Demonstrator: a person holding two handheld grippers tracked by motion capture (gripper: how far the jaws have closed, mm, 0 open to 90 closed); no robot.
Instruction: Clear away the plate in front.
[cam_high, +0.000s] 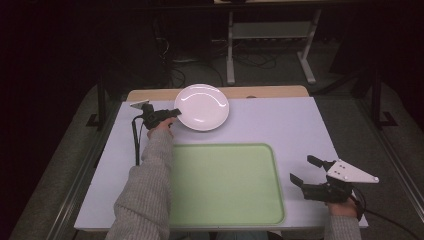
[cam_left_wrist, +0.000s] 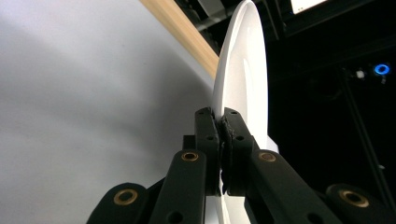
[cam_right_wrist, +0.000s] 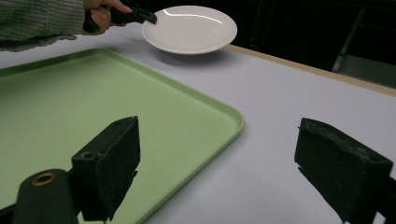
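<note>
Up at twelve o'clock on the table (cam_high: 300, 130), the white plate (cam_high: 201, 106) is pinched at its nine o'clock rim by the left gripper (cam_high: 176, 112), jaws clamped tight on the edge, lifted slightly off the surface. Down at four o'clock, the right gripper (cam_high: 303, 170) rests with jaws spread wide, holding nothing, just beside the green tray (cam_high: 225, 185).

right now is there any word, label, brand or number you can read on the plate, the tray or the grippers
None can be read.
The white plate, shut in the left gripper by its rim, is plain.
The green tray bears no print.
The right gripper and its grey plate show no readable mark.
The blue light in the left gripper view is a glow, no text.
</note>
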